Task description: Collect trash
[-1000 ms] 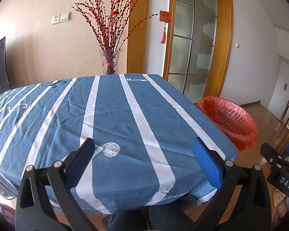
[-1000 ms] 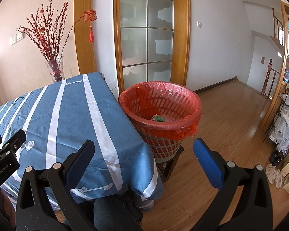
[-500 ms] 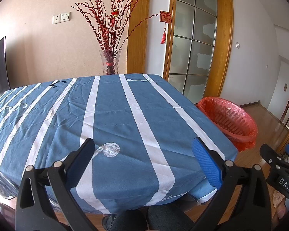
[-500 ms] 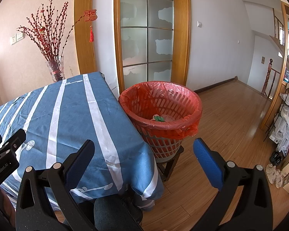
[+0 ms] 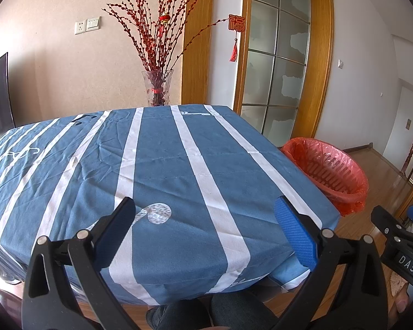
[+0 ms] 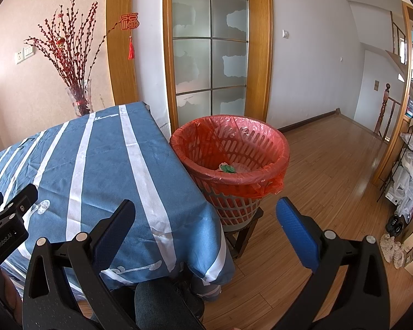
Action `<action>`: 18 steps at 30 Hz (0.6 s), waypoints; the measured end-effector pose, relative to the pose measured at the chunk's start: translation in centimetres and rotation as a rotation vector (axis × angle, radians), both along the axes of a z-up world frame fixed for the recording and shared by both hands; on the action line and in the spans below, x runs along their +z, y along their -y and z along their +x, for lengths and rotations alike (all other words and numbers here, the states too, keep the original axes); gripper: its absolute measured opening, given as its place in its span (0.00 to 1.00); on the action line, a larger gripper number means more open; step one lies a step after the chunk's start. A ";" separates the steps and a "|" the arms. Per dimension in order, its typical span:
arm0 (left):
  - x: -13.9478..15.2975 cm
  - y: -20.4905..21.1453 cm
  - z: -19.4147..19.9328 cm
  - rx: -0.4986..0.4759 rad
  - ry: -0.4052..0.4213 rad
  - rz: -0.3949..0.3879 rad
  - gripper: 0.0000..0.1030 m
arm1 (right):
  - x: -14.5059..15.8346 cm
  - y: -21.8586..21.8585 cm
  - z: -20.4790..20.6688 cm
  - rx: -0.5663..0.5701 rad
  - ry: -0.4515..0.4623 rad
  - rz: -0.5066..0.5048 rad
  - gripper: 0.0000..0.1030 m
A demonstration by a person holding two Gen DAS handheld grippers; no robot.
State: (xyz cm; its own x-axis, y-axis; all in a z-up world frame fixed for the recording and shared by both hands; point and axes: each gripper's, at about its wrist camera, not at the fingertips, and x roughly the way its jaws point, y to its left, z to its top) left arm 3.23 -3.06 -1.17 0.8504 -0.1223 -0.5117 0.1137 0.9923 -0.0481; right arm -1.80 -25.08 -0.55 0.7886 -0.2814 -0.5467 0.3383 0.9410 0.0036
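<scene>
A basket (image 6: 230, 162) lined with a red plastic bag stands on a low wooden stool beside the table's right edge; it also shows in the left wrist view as the basket (image 5: 329, 172). Green and pale trash (image 6: 228, 168) lies at its bottom. My left gripper (image 5: 205, 227) is open over the near edge of the blue striped tablecloth (image 5: 157, 165), with nothing between its fingers. My right gripper (image 6: 205, 227) is open too, held near the table's front right corner, a short way in front of the basket. No loose trash shows on the cloth.
A glass vase (image 5: 157, 92) of red branches stands behind the table's far edge. A glazed wooden door (image 6: 210, 55) is behind the basket. Wooden floor (image 6: 330, 165) stretches to the right, with shelves and bags (image 6: 411, 181) at the far right. The person's knees (image 5: 195, 313) are below the table.
</scene>
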 end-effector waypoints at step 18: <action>0.0 0.1 -0.1 0.009 -0.004 0.003 0.96 | 0.0 0.0 0.0 0.001 -0.001 0.002 0.98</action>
